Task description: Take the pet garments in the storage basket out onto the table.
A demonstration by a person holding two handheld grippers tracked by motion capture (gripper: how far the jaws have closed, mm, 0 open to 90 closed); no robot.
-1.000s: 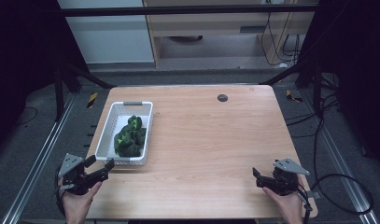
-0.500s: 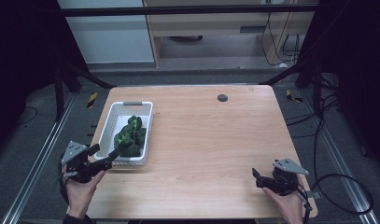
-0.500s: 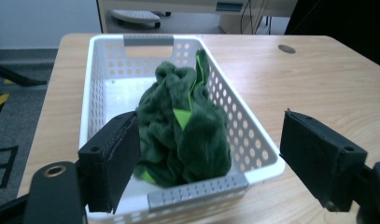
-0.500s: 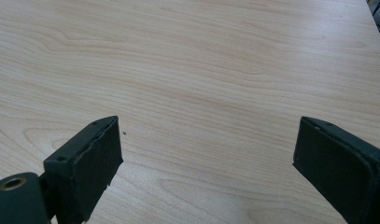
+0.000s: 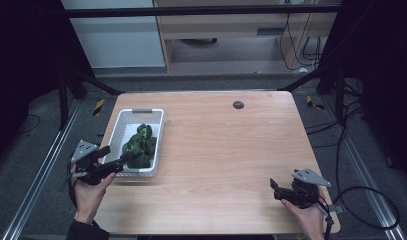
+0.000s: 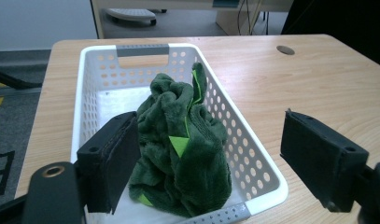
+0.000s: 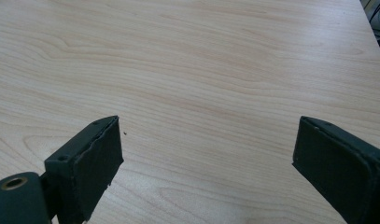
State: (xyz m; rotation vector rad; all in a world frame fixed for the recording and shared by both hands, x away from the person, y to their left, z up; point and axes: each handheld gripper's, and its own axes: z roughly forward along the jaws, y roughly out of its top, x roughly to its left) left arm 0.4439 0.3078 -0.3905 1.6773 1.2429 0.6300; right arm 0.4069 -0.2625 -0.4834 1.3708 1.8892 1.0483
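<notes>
Inside the white basket (image 6: 87, 116) at the table's left, the crumpled green cloth (image 6: 180, 154) looks soft and light, best pinched at its raised top fold by the wide-open left gripper (image 6: 215, 158).

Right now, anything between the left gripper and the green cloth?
Only the near wall of the white basket in the left gripper view. The left gripper, jaws open, straddles that corner, the green cloth just inside.

- A lab-style recording bay; a bare wooden table (image 5: 231, 165) stands between dark frame struts (image 5: 311, 75);
- loose cables (image 5: 361, 200) trail over grey floor (image 5: 36, 165); office cabinets (image 5: 111, 35) behind.
</notes>
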